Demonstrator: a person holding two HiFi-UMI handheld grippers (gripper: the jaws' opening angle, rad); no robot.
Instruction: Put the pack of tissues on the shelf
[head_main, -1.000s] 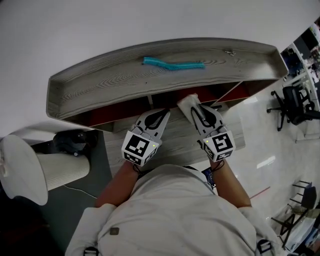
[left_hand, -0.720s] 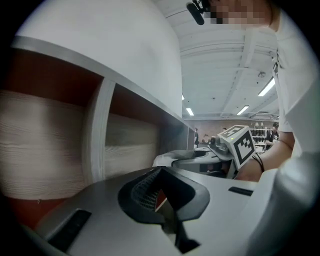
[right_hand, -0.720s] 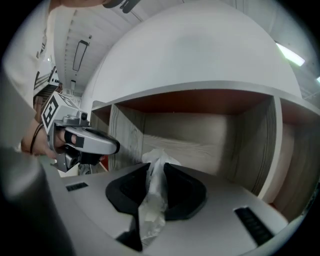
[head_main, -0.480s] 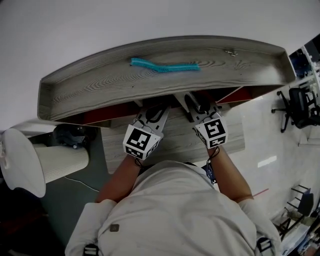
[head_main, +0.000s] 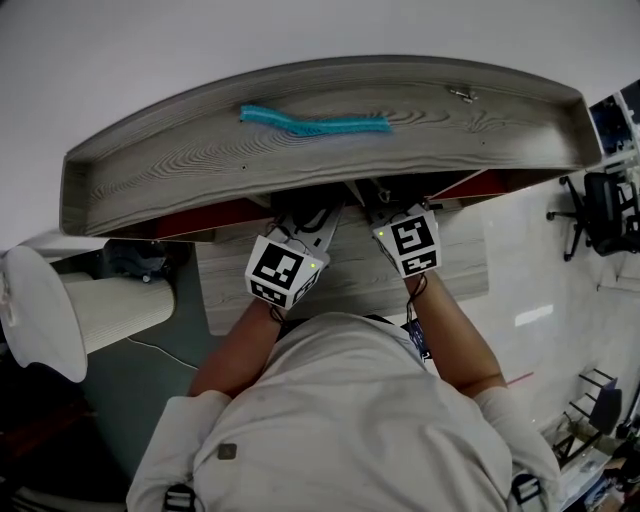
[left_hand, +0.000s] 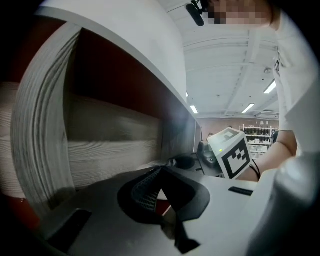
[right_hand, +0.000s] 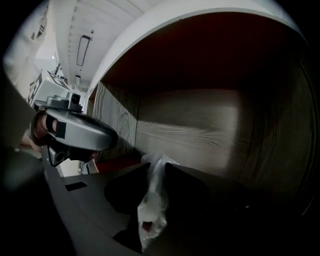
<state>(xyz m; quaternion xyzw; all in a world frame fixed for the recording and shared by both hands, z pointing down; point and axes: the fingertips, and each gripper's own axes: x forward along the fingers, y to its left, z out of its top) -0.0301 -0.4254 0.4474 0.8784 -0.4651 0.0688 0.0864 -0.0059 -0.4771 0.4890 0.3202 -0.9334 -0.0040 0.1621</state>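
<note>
right tongs (right_hand: 156, 165) just easing open, thin white plastic pack of tissues (right_hand: 152, 202) pinched between them, inside grey wood-grain shelf (right_hand: 190, 130) compartment. set pack on compartment floor before full release. left tongs (left_hand: 161, 169) closed, empty.

The white, crinkled pack of tissues (right_hand: 152, 200) (upright, edge-on) is inside the wood-grain shelf (right_hand: 190, 130) compartment.

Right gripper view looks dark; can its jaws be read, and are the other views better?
Right gripper view: deep shadow, yet the pale pack of tissues shows pinched in the right gripper, whose jaws have just been opening. Left gripper view: brighter; left gripper shut, empty. Head view: evenly lit, but the shelf hides both tips.
</note>
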